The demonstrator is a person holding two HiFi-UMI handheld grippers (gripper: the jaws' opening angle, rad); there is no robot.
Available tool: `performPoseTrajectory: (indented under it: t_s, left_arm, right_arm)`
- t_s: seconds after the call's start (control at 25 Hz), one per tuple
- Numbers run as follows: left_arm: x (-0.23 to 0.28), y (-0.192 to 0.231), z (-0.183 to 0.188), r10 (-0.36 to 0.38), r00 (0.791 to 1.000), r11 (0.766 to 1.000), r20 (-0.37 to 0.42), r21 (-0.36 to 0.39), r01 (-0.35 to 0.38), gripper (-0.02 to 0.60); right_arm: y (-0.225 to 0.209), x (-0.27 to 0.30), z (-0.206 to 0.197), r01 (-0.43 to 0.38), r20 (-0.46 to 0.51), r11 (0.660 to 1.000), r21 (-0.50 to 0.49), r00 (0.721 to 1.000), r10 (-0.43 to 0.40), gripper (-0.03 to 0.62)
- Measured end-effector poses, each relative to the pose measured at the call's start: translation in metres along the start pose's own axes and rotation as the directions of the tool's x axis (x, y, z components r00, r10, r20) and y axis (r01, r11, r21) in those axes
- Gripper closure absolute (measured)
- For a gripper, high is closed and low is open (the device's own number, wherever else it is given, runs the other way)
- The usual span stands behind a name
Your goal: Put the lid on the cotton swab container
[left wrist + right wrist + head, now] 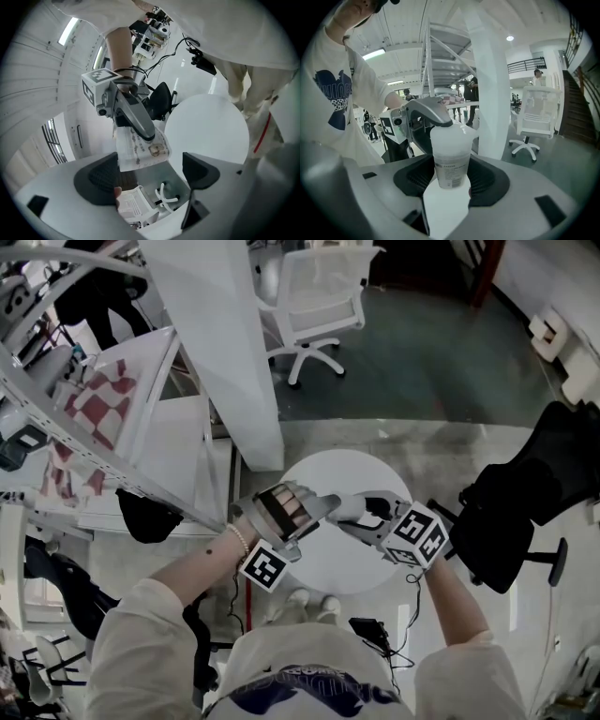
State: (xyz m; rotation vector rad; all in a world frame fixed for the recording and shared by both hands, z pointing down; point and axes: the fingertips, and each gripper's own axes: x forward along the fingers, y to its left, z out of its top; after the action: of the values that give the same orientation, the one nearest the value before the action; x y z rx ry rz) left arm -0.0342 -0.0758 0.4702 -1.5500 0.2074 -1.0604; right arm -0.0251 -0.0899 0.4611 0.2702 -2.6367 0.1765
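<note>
Cotton swab container, a translucent plastic cylinder with a paper label (451,168), is held in the air over the round white bench (349,474), not standing on it. I think the person lifts it so that both tools can meet at a comfortable height. The right gripper (451,183) is clenched on the lower part of the container, its black pads pressing on both sides, and holds it upright. This gives a firm base for pushing. The left gripper (149,172) is released: its pads stand apart and grasp nothing, with the container just in front of them. One grey finger (430,110) of it rests on the top, probably to press down. The translucent round lid (451,133) seems to sit already on the mouth. Whether it is fully snapped on, I cannot tell.
</note>
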Motion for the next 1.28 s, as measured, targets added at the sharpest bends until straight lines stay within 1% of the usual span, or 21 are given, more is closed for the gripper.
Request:
performPoseTrajectory:
  t_s: [0.12, 0.24, 0.36, 0.48, 0.56, 0.6, 0.64, 0.68, 0.72, 0.76, 0.8, 0.84, 0.92, 0.96, 1.0, 1.04, 1.08, 1.12, 1.16, 1.2, 1.28]
  left_arm:
    - [0.003, -0.008, 0.0, -0.003, 1.0, 1.0, -0.002, 0.02, 0.003, 0.17]
    - [0.006, -0.016, 0.002, -0.029, 1.0, 0.999, 0.008, -0.019, 0.029, 0.17]
    - [0.007, -0.019, 0.008, -0.06, 0.997, 0.99, 0.046, -0.125, 0.066, 0.172]
    - [0.009, -0.008, 0.011, -0.03, 0.996, 0.972, 0.08, -0.232, 0.048, 0.172]
    - [0.009, 0.001, 0.011, -0.006, 0.995, 0.947, 0.104, -0.32, 0.04, 0.172]
    - [0.008, 0.005, 0.011, 0.001, 0.993, 0.92, 0.121, -0.389, 0.046, 0.172]
    - [0.007, 0.009, 0.009, 0.013, 0.991, 0.877, 0.137, -0.478, 0.055, 0.172]
    - [0.005, 0.015, 0.006, 0.032, 0.988, 0.812, 0.15, -0.581, 0.062, 0.172]
    - [0.003, 0.022, 0.001, 0.061, 0.985, 0.724, 0.161, -0.686, 0.067, 0.172]
    - [0.0, 0.029, -0.006, 0.096, 0.982, 0.621, 0.165, -0.781, 0.071, 0.172]
    - [-0.002, 0.036, -0.014, 0.136, 0.977, 0.508, 0.163, -0.858, 0.072, 0.172]
    - [-0.005, 0.043, -0.022, 0.178, 0.972, 0.393, 0.155, -0.917, 0.074, 0.172]
    - [-0.009, 0.054, -0.04, 0.258, 0.958, 0.173, 0.129, -0.981, 0.086, 0.172]
    - [-0.01, 0.057, -0.048, 0.289, 0.95, 0.075, 0.114, -0.993, 0.096, 0.172]
    - [-0.011, 0.059, -0.057, 0.312, 0.945, -0.014, 0.099, -0.994, 0.108, 0.172]
    - [-0.012, 0.058, -0.066, 0.329, 0.941, -0.093, 0.081, -0.989, 0.118, 0.172]
    - [-0.012, 0.057, -0.076, 0.342, 0.938, -0.163, 0.059, -0.979, 0.121, 0.172]
    - [-0.014, 0.055, -0.086, 0.355, 0.934, -0.221, 0.031, -0.968, 0.117, 0.172]
    - [-0.015, 0.052, -0.096, 0.367, 0.93, -0.265, 0.001, -0.958, 0.105, 0.172]
    - [-0.017, 0.049, -0.104, 0.374, 0.927, -0.296, -0.028, -0.951, 0.091, 0.172]
    - [-0.02, 0.039, -0.116, 0.375, 0.925, -0.332, -0.066, -0.941, 0.068, 0.172]
  right_arm:
    - [0.001, 0.003, -0.008, 0.001, -0.021, 1.0, 0.003, 1.0, 0.0, 0.367]
    - [0.0, 0.007, -0.015, 0.006, -0.027, 1.0, 0.005, 1.0, -0.006, 0.367]
    - [-0.001, 0.009, -0.017, 0.009, -0.002, 1.0, 0.019, 1.0, -0.009, 0.367]
    - [-0.002, 0.011, -0.021, 0.017, 0.014, 1.0, 0.007, 1.0, -0.017, 0.367]
    - [-0.004, 0.013, -0.028, 0.024, 0.009, 1.0, -0.01, 1.0, -0.024, 0.367]
    - [-0.006, 0.014, -0.032, 0.031, 0.009, 0.999, -0.012, 0.999, -0.031, 0.367]
    - [-0.009, 0.015, -0.037, 0.04, 0.009, 0.999, -0.009, 0.999, -0.04, 0.367]
    - [-0.013, 0.015, -0.042, 0.053, 0.009, 0.999, -0.004, 0.999, -0.053, 0.367]
    - [-0.017, 0.016, -0.048, 0.067, 0.007, 0.998, 0.003, 0.998, -0.067, 0.367]
    - [-0.021, 0.017, -0.055, 0.081, 0.004, 0.997, 0.01, 0.997, -0.081, 0.365]
    - [-0.026, 0.019, -0.062, 0.094, -0.001, 0.995, 0.017, 0.996, -0.094, 0.366]
    - [-0.031, 0.022, -0.069, 0.106, -0.005, 0.994, 0.024, 0.994, -0.105, 0.366]
    - [-0.04, 0.028, -0.083, 0.128, -0.011, 0.991, 0.036, 0.992, -0.128, 0.365]
    - [-0.045, 0.031, -0.089, 0.137, -0.013, 0.99, 0.042, 0.991, -0.137, 0.365]
    - [-0.049, 0.035, -0.096, 0.144, -0.016, 0.988, 0.048, 0.989, -0.144, 0.365]
    - [-0.053, 0.039, -0.102, 0.149, -0.021, 0.987, 0.054, 0.989, -0.148, 0.365]
    - [-0.056, 0.044, -0.109, 0.152, -0.025, 0.987, 0.06, 0.988, -0.151, 0.365]
    - [-0.06, 0.048, -0.115, 0.154, -0.027, 0.986, 0.066, 0.988, -0.152, 0.365]
    - [-0.063, 0.053, -0.12, 0.155, -0.027, 0.985, 0.071, 0.988, -0.153, 0.365]
    - [-0.066, 0.057, -0.125, 0.156, -0.028, 0.985, 0.075, 0.988, -0.154, 0.365]
    - [-0.072, 0.067, -0.137, 0.156, -0.033, 0.985, 0.08, 0.988, -0.154, 0.365]
